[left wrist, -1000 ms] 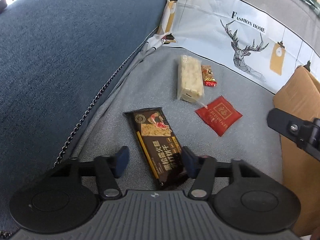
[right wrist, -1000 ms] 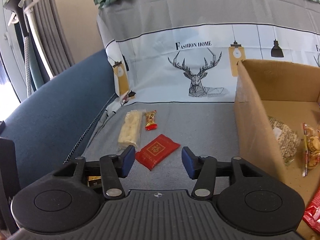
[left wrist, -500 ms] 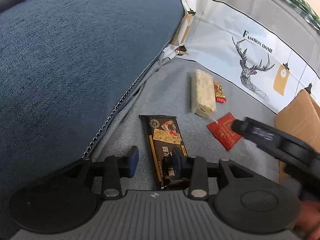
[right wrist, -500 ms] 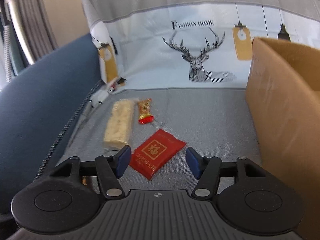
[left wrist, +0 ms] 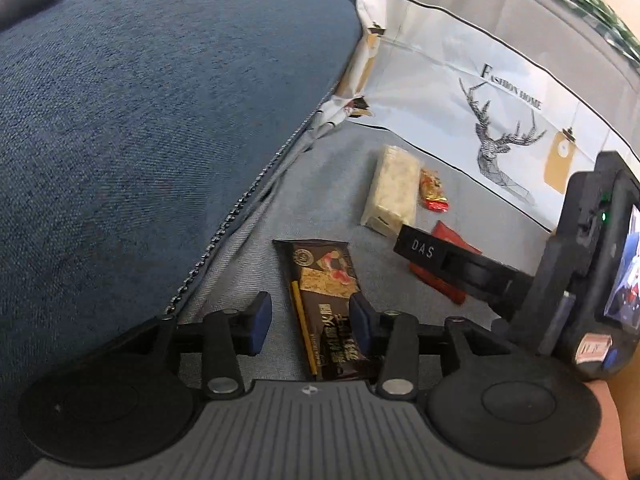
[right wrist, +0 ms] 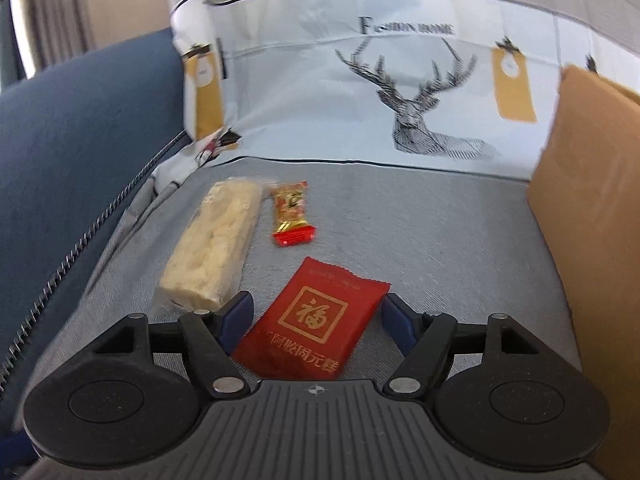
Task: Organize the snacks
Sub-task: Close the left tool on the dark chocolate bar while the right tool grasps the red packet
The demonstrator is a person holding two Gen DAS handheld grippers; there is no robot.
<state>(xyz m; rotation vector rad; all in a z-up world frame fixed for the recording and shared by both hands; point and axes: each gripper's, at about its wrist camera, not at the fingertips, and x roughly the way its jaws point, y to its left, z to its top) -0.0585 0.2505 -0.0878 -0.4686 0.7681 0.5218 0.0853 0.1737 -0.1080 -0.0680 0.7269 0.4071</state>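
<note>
A dark brown cracker packet (left wrist: 326, 300) lies on the grey seat, its near end between the open fingers of my left gripper (left wrist: 308, 322), nearer the right finger. A red packet (right wrist: 316, 320) with a gold character lies between the open fingers of my right gripper (right wrist: 316, 322), low over the seat. Beyond it lie a pale yellow wrapped bar (right wrist: 214, 244) and a small red-gold candy (right wrist: 292, 214). The left wrist view also shows the bar (left wrist: 392, 190), the candy (left wrist: 432, 190), the red packet (left wrist: 444, 280) and the right gripper's body (left wrist: 580, 264) over the red packet.
A cardboard box (right wrist: 592, 208) stands at the right edge of the seat. A blue armrest (left wrist: 140, 120) with a zipper rises on the left. A deer-print cloth (right wrist: 400, 92) covers the backrest behind the snacks.
My right gripper moved forward and down until the red packet lay between its fingers. My left gripper narrowed and then opened a little, staying over the brown packet.
</note>
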